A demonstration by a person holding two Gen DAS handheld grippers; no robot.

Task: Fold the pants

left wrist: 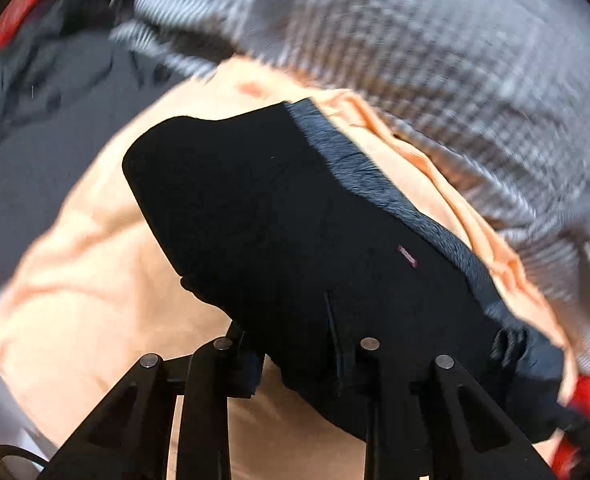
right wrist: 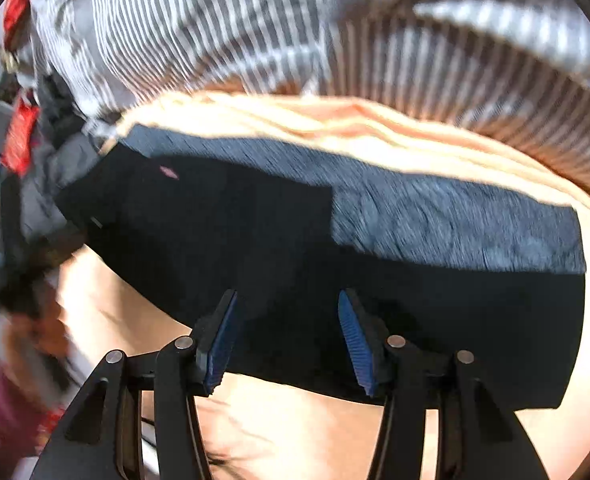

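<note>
Two grippers work the black pants (right wrist: 279, 256), which lie as a folded slab on a peach sheet (right wrist: 295, 436). Nearest the lens, the right gripper (right wrist: 287, 340) has its blue pads (right wrist: 221, 344) spread apart, hovering over the near edge of the cloth and holding nothing. The left gripper (left wrist: 295, 364) seems to have the pants' near edge between its fingers, but the dark cloth hides the tips, so I cannot tell whether it is clamped. To fold well, I judge both should bite the same edge through every layer, then carry it across level so the grey waistband (right wrist: 455, 224) lines up square. Beyond lies a striped blanket (right wrist: 255, 28), bunched close to the far edge, where it could snag the fold; red items (right wrist: 21, 136) sit off to the side.
</note>
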